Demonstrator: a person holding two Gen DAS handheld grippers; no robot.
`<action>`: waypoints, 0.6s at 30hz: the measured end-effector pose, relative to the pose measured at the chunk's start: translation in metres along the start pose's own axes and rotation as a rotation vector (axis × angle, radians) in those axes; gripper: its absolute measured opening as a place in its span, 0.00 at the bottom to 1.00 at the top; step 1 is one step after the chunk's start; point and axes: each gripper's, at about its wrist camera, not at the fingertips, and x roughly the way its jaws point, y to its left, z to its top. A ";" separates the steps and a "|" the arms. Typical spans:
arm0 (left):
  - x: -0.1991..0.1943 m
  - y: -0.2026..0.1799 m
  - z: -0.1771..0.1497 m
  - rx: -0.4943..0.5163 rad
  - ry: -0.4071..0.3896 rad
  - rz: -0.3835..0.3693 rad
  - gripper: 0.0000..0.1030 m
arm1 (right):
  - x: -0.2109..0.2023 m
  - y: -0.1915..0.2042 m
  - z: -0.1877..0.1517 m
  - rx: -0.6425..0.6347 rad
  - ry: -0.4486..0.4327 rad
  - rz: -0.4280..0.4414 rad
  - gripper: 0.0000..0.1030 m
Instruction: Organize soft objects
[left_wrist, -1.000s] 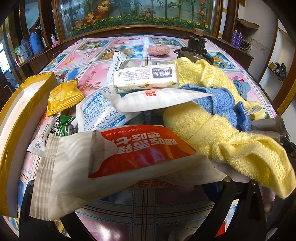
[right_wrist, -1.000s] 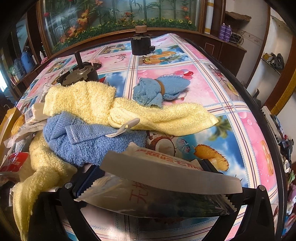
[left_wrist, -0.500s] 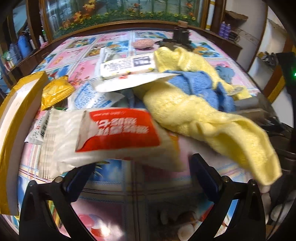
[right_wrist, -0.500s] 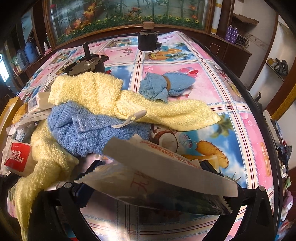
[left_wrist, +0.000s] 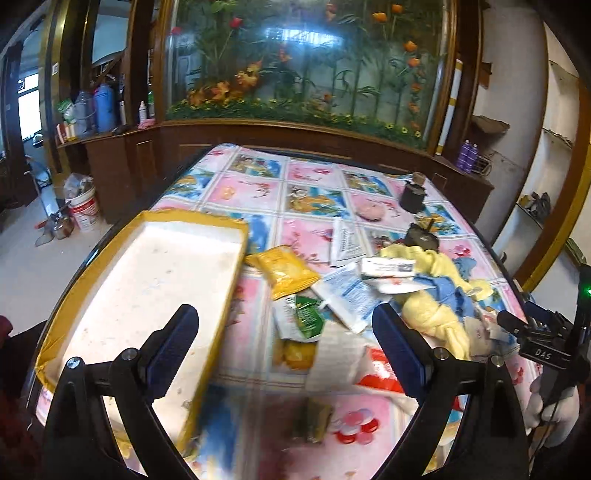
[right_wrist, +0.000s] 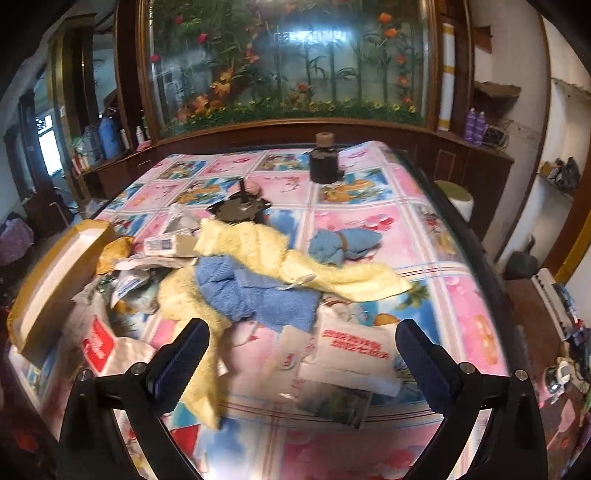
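My left gripper (left_wrist: 286, 343) hangs open above the table with nothing between its fingers. Below it lies a red-and-white wet wipe pack (left_wrist: 369, 365), flat on the cloth. A yellow towel (left_wrist: 436, 317) and a blue towel (left_wrist: 447, 291) are heaped to the right. My right gripper (right_wrist: 303, 354) is also open and empty. Just past its fingers a white packet with red print (right_wrist: 351, 350) lies on the table. Beyond it the yellow towel (right_wrist: 295, 258) drapes over the blue towel (right_wrist: 258, 291), and a small blue cloth (right_wrist: 343, 243) sits apart behind them.
A yellow box with a white inside (left_wrist: 147, 288) fills the table's left side. Yellow (left_wrist: 284, 271), green (left_wrist: 301, 317) and white-blue (left_wrist: 347, 291) packets lie between it and the towels. A dark jar (right_wrist: 324, 166) and a round metal part (right_wrist: 240, 208) stand farther back. A gloved hand (left_wrist: 554, 410) shows at right.
Both grippers opened and let go of their packs, which now lie on the table. Both have pulled up and back, so the pile looks farther away.
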 end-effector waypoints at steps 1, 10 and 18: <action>0.002 0.007 -0.005 -0.010 0.015 0.015 0.93 | 0.004 0.005 0.000 -0.008 0.020 0.021 0.91; 0.027 -0.009 -0.035 0.010 0.118 -0.084 0.93 | 0.009 0.052 -0.014 -0.168 0.019 -0.115 0.87; 0.071 -0.062 -0.043 0.064 0.224 -0.145 0.93 | 0.004 0.065 -0.014 -0.295 -0.037 -0.377 0.88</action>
